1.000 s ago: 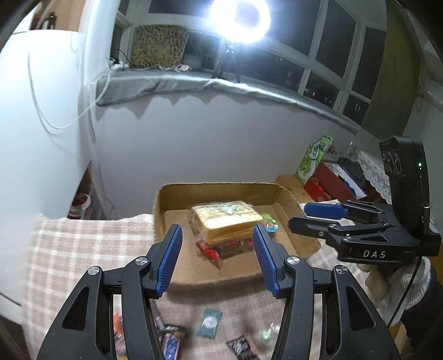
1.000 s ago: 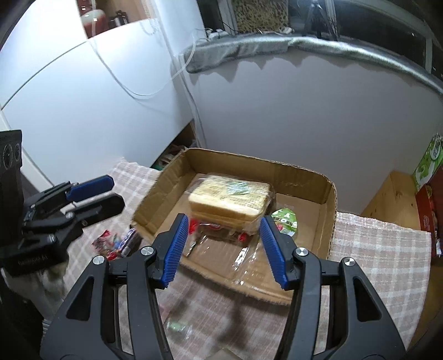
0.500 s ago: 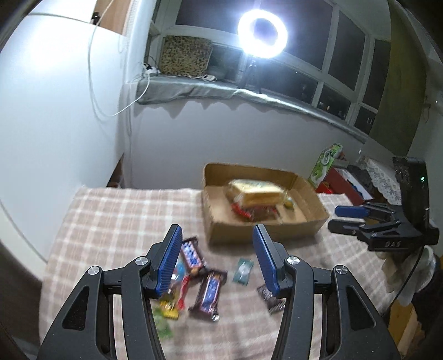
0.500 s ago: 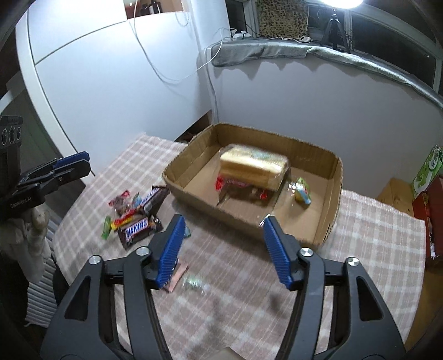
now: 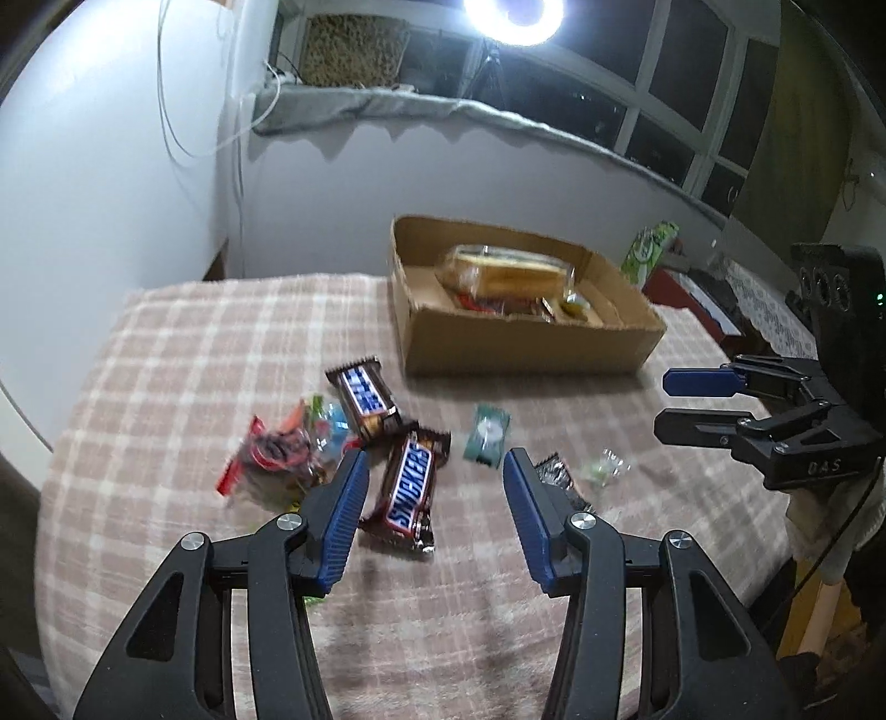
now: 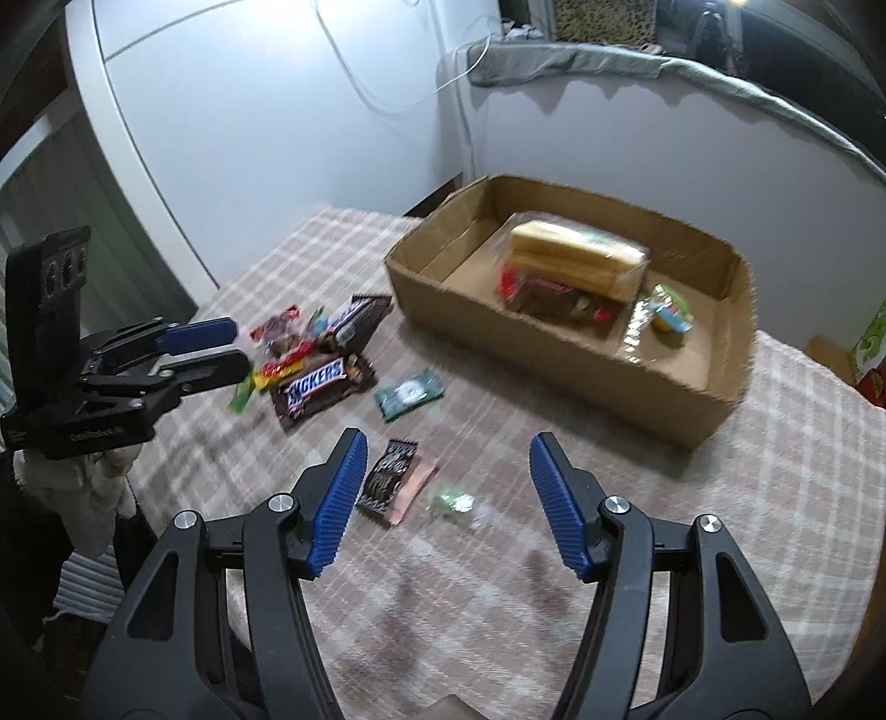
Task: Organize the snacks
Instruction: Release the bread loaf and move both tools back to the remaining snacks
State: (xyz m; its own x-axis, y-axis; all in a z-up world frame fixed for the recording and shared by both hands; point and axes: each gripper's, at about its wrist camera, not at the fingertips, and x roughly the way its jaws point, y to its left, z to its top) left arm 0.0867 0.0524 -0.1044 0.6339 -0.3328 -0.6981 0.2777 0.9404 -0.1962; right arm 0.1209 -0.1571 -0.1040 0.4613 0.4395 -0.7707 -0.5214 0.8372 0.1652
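A cardboard box [image 5: 526, 354] [image 6: 714, 387] stands at the far side of the checked tablecloth and holds a wrapped sandwich loaf [image 6: 576, 260] and small packets. Loose snacks lie in front of it: a Snickers bar [image 5: 410, 487] [image 6: 315, 385], a second chocolate bar [image 5: 362, 399], a red packet [image 5: 266, 454], a green sachet [image 5: 487, 435] [image 6: 410, 393], a black sachet [image 6: 387, 476]. My left gripper [image 5: 432, 515] is open above the Snickers bar. My right gripper [image 6: 446, 498] is open above the black sachet and a clear candy [image 6: 454, 501].
A green carton [image 5: 650, 249] and red boxes stand right of the table. A white wall and a cable lie to the left, a window ledge with a ring light [image 5: 512, 16] behind. The table's near edge is below the grippers.
Both grippers have pulled back from over the cardboard box toward the near side of the table and now hang over the loose snacks. Both stay open and empty.
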